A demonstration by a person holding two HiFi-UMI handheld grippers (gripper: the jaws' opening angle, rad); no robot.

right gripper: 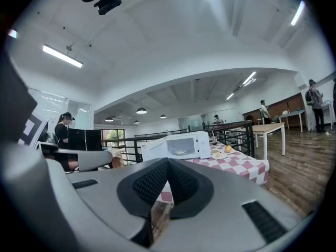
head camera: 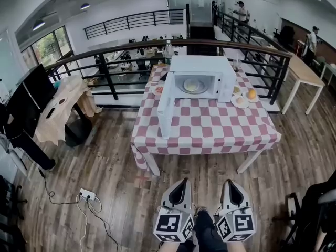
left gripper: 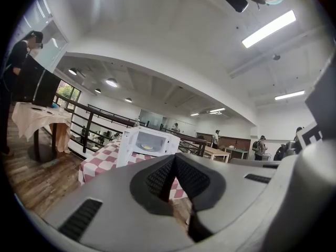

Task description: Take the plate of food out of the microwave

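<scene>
A white microwave [head camera: 199, 77] stands on a red-and-white checked table [head camera: 210, 133], well ahead of me. Its door [head camera: 166, 109] is swung open to the left. Inside it lies a pale plate of food [head camera: 191, 85]. My left gripper [head camera: 180, 185] and right gripper [head camera: 230, 185] hang side by side above the wooden floor, short of the table. Both are shut with nothing between their jaws. The left gripper view has the microwave [left gripper: 148, 143] and the plate [left gripper: 147, 147] far beyond the closed left gripper [left gripper: 173, 159]. In the right gripper view the microwave [right gripper: 178, 146] sits beyond the closed right gripper [right gripper: 168, 161].
Two small plates with an orange fruit [head camera: 245, 97] sit to the right of the microwave. A black railing [head camera: 157, 46] runs behind the table. A cloth-draped stand [head camera: 63, 104] is at the left, a power strip [head camera: 87, 195] lies on the floor, and a wooden table [head camera: 304, 72] is at the right.
</scene>
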